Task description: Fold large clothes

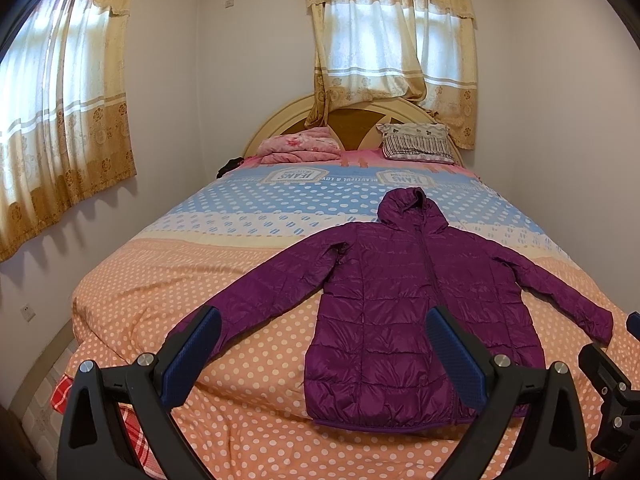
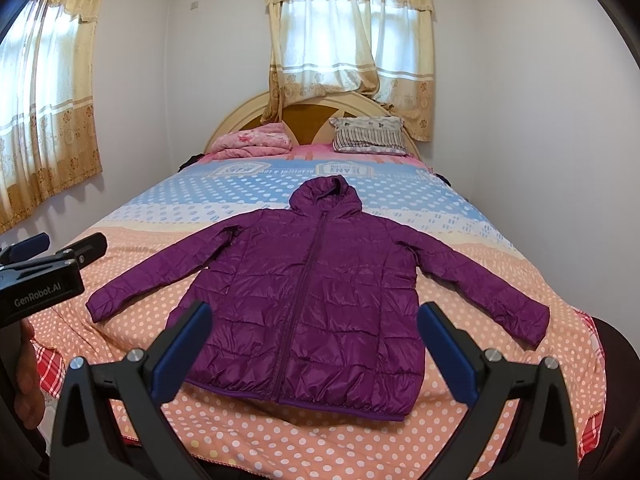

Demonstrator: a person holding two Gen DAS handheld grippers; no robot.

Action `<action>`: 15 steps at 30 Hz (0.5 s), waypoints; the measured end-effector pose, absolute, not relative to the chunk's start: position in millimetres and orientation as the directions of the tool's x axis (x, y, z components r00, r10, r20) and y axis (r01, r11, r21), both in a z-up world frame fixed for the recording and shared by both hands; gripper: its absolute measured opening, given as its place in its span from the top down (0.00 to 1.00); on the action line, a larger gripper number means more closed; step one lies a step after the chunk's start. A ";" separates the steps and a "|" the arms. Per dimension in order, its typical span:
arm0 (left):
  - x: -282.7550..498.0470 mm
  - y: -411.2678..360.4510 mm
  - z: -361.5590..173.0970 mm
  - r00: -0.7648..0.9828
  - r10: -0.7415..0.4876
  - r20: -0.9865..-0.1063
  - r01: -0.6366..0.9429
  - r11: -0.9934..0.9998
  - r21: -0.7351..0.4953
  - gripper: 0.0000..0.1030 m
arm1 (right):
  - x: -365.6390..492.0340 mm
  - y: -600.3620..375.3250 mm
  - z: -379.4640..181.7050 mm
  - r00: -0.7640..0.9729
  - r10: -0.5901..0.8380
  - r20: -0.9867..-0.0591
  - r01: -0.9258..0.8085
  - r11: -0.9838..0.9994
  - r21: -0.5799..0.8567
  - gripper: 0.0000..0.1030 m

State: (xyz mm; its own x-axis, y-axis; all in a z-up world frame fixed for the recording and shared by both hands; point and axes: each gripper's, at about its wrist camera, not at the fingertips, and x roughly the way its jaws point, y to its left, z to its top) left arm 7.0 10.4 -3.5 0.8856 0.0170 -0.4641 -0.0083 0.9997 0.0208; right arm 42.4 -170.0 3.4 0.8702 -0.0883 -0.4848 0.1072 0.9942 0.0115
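A purple hooded puffer jacket [image 1: 400, 304] [image 2: 312, 292] lies flat and zipped on the bed, hood toward the headboard, both sleeves spread outward. My left gripper [image 1: 324, 324] hovers open above the foot of the bed, level with the jacket's left sleeve cuff and hem, holding nothing. My right gripper [image 2: 314, 320] is also open and empty, held over the jacket's lower half near the hem. In the right wrist view the left gripper [image 2: 52, 246] shows at the left edge with a hand [image 2: 28, 380] under it.
The bed [image 1: 180, 288] has a polka-dot cover, peach near me and blue farther off. A folded pink blanket [image 1: 300, 146] and a striped pillow [image 1: 416, 142] lie by the headboard. Walls stand close on both sides; curtained windows are left and behind.
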 end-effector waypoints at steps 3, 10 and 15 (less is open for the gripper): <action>6.9 10.6 -4.6 0.885 0.018 -0.464 -0.011 1.000 0.019 0.01 | 42.2 -169.8 3.1 0.869 -0.088 -0.487 0.108 0.994 0.012 0.00; 5.6 11.9 -4.0 0.886 0.020 -0.463 -0.013 1.000 0.019 0.01 | 43.1 -168.3 3.7 0.867 -0.089 -0.491 0.107 0.994 0.009 0.00; 5.2 12.5 -3.8 0.885 0.019 -0.465 -0.013 1.000 0.016 0.01 | 43.1 -168.8 1.7 0.866 -0.088 -0.492 0.107 0.994 0.010 0.00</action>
